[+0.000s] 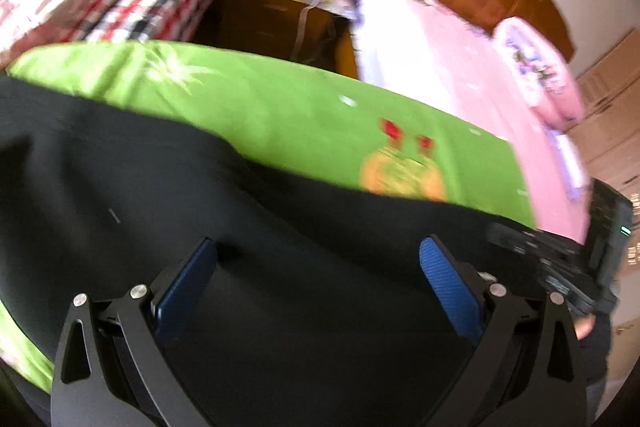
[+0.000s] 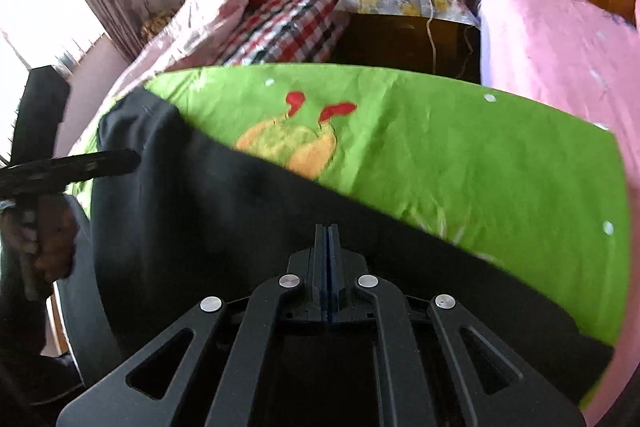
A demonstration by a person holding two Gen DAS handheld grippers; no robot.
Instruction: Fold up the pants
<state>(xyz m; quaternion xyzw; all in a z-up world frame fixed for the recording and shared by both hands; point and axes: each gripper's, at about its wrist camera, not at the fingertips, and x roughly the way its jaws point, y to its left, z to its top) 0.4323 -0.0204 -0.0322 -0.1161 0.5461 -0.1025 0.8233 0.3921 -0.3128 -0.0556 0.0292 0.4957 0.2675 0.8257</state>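
Note:
Black pants lie spread on a green sheet; they also show in the right wrist view. My left gripper is open, its blue pads wide apart just above the black cloth. My right gripper is shut, fingers pressed together over the pants near their far edge; whether cloth is pinched between them is hidden. The left gripper also shows at the left of the right wrist view, over the pants. The right gripper's body shows at the right edge of the left wrist view.
The green sheet has a yellow and red cartoon print. Beyond are a checked blanket, a dark nightstand with a charger, and a pink bed. A pink pillow lies on that bed.

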